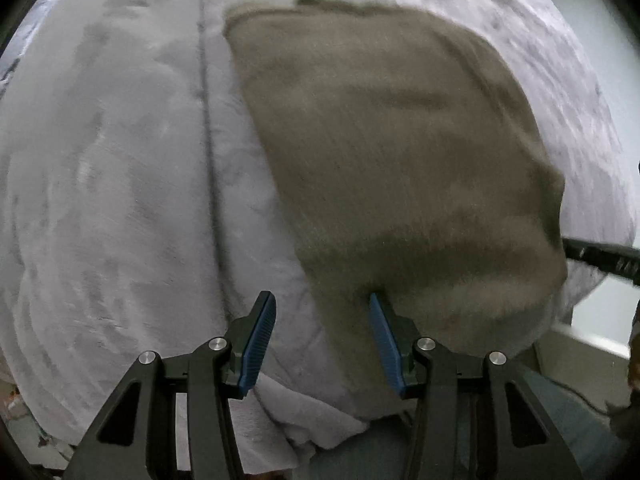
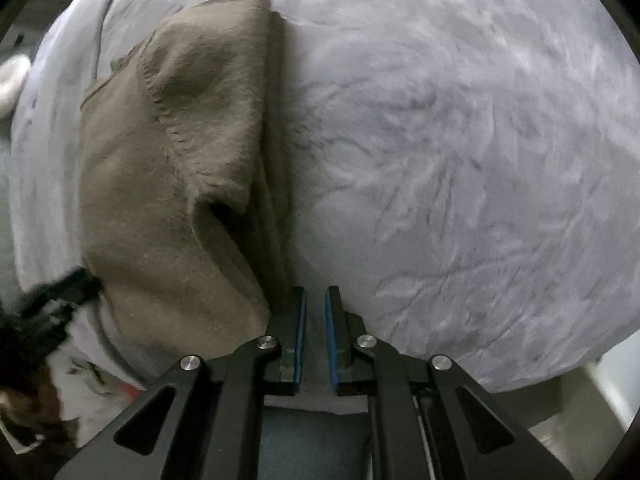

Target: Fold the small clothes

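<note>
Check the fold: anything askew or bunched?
Yes. The brown garment has a raised pucker near its right edge, and layered edges peek out unevenly there. It lies on the grey blanket, not flat.

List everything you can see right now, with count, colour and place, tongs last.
garment: one, brown, folded, lying on the blanket; right of the left tongs, left of the right tongs.
blanket: one, light grey, fuzzy, spread under the garment and filling most of both views.
seam: one, dark line running through the blanket, left of the garment.
left tongs: one, black with blue pads, jaws wide apart over the garment's near edge, right finger touching the cloth.
right tongs: one, black with blue pads, jaws nearly together with a narrow gap and nothing between them, beside the garment's right edge.
</note>
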`<move>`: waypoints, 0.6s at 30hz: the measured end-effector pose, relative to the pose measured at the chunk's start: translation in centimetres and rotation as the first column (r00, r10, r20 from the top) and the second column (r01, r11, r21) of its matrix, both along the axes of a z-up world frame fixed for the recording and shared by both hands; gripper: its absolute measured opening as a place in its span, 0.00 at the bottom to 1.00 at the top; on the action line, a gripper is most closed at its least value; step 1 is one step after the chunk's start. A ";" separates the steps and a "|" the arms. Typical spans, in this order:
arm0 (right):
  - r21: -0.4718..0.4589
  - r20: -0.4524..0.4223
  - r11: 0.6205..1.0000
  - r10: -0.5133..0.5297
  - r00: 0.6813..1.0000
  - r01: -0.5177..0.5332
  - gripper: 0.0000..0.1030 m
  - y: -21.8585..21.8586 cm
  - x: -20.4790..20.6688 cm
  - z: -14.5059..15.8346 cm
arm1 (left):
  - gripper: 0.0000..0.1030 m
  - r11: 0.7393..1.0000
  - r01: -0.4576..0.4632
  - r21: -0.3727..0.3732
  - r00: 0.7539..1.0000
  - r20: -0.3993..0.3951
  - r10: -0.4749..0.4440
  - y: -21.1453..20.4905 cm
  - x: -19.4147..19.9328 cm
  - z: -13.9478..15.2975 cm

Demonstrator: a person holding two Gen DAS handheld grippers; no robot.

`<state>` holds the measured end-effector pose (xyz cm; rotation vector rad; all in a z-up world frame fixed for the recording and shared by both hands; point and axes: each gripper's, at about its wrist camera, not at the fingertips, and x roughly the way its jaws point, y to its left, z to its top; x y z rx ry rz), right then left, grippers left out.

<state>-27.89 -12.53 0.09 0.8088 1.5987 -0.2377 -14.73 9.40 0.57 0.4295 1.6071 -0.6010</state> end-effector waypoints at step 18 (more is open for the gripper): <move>0.026 0.109 0.999 0.045 0.993 -0.048 0.36 -0.2 0.2 2.9 | 0.49 1.000 0.012 0.010 0.999 -0.051 -0.012 0.1 -0.8 -1.9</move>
